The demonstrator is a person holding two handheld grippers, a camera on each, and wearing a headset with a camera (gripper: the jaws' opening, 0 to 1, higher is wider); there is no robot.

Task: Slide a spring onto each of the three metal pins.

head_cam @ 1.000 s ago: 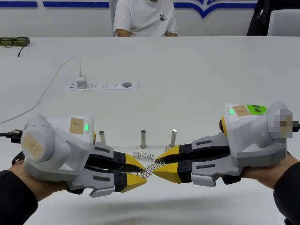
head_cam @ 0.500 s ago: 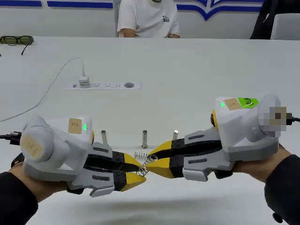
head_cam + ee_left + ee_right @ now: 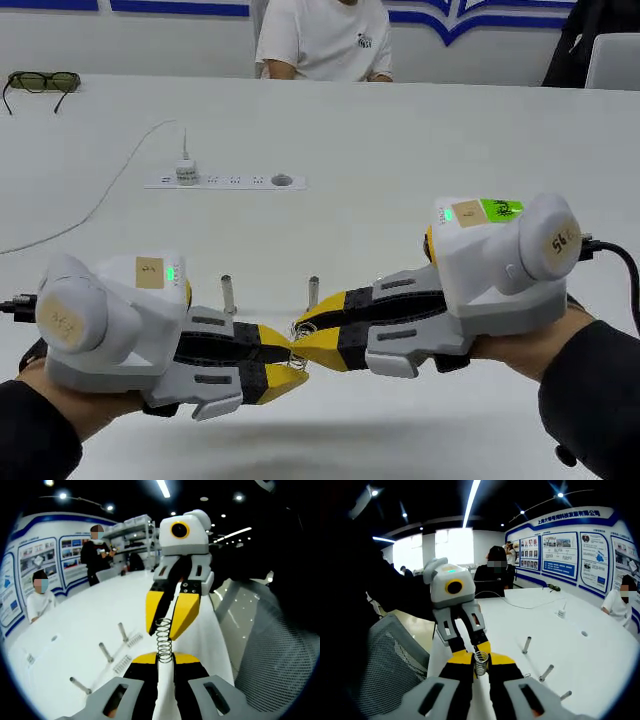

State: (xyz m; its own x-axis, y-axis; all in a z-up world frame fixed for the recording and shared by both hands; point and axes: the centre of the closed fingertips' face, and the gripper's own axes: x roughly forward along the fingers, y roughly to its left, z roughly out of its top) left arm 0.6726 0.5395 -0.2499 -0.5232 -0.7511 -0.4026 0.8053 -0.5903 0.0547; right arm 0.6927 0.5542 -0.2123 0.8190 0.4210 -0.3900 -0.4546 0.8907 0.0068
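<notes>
Works over a broad white table (image 3: 420, 150), with a power strip (image 3: 225, 182) parked far off at 11 o'clock, well clear of the hands. Holds the left gripper (image 3: 288, 360) low at 7 o'clock and the right gripper (image 3: 302, 342) at 4 o'clock. Sets them nose to nose, tips meeting just under the middle of the head view, above the surface rather than on it. Probably does so to pass or re-seat the part between them.

Stands the three metal pins (image 3: 105, 652) upright in a row just beyond the tips, around 11 to 12 o'clock from them, near enough for a short carry. Leaves all three bare so far. Leaves two spare springs (image 3: 121, 664) lying flat beside the pins, apart from both grippers, presumably awaiting their turn.

Grips one spring (image 3: 164, 639) at both ends, in the air: left jaws drawn together on its near end, right jaws closed on the far end, so holding it straight between the two tools. Seems, as a judgement, to square the coil up for a hold with the bore free to drop over a pin.
</notes>
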